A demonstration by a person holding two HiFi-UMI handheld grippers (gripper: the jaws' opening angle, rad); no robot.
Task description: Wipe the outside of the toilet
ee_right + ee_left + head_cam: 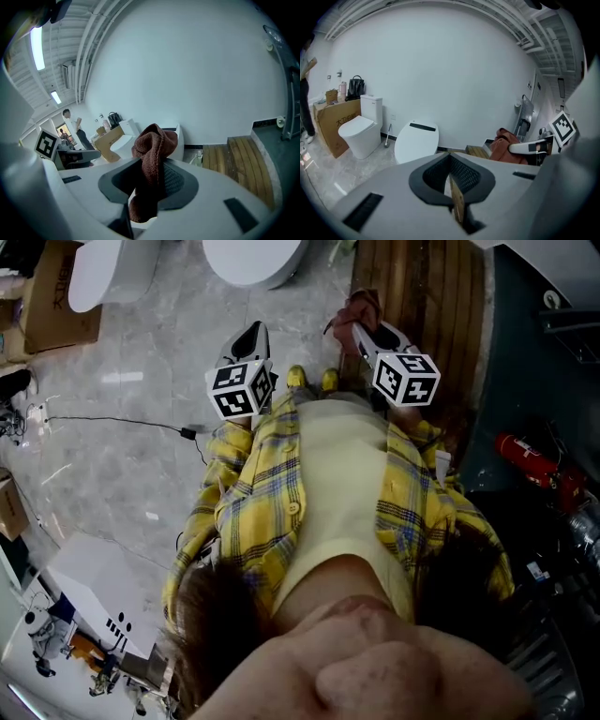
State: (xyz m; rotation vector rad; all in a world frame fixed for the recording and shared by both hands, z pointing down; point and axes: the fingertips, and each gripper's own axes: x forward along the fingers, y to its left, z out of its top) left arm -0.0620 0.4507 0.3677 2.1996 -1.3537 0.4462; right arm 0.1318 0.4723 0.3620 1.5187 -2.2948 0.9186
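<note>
Two white toilets stand ahead on the grey floor. One has a closed rounded lid (253, 259) (417, 140), the other a tank (111, 273) (361, 133). My right gripper (364, 330) (151, 176) is shut on a reddish-brown knitted cloth (360, 307) (152, 159) that bunches above its jaws; the left gripper view shows it too, cloth (504, 143). My left gripper (251, 334) (451, 164) is shut with nothing in it. Both are held out in front of the person's yellow plaid shirt (253, 493), well short of the toilets.
A wooden slatted platform (422, 296) (243, 161) lies to the right. A cardboard box (56, 301) (337, 124) stands left of the tank toilet, a toilet brush (387, 136) between the toilets. A cable (122, 421) crosses the floor. A red extinguisher (532, 460) lies at right. A person (75, 125) stands far left.
</note>
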